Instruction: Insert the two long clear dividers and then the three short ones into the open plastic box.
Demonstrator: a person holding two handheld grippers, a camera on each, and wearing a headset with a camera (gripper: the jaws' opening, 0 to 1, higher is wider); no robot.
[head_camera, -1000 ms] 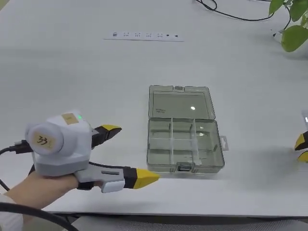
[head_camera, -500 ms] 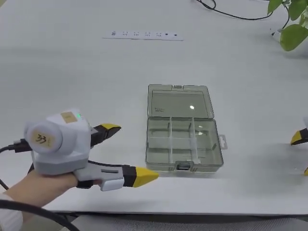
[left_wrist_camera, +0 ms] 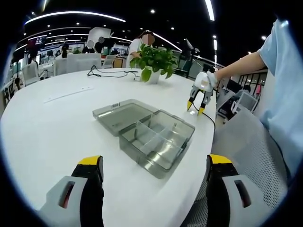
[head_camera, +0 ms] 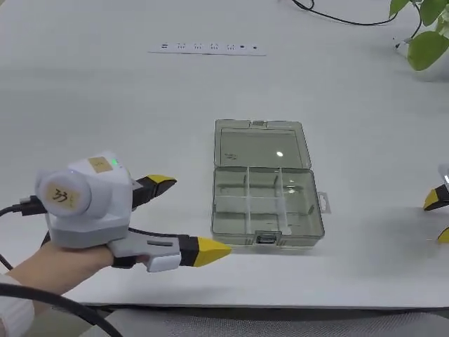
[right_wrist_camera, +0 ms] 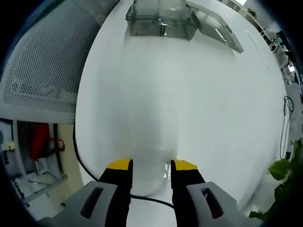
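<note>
The smoky clear plastic box [head_camera: 266, 207] lies open mid-table, lid [head_camera: 261, 146] flat behind it, with clear dividers [head_camera: 247, 196] standing inside as a grid. It also sits ahead of my left gripper's jaws [left_wrist_camera: 156, 135] and far ahead of the right's [right_wrist_camera: 161, 21]. My left gripper [head_camera: 184, 217] hovers left of the box, jaws wide apart and empty. My right gripper [head_camera: 440, 217] is at the right edge, well clear of the box, jaws apart. A small clear piece [right_wrist_camera: 166, 165] lies on the table beside one right jaw; I cannot tell if it touches.
A white power strip [head_camera: 207, 48] lies at the back, with a black cable [head_camera: 330, 17] and a potted plant [head_camera: 421, 35] at the back right. The table's front edge [head_camera: 280, 307] is close below the box. A mesh chair [right_wrist_camera: 42, 71] stands beside the table.
The right gripper's jaws have spread apart at the right edge. The left gripper and the box stay put; the camera shifted a little.
</note>
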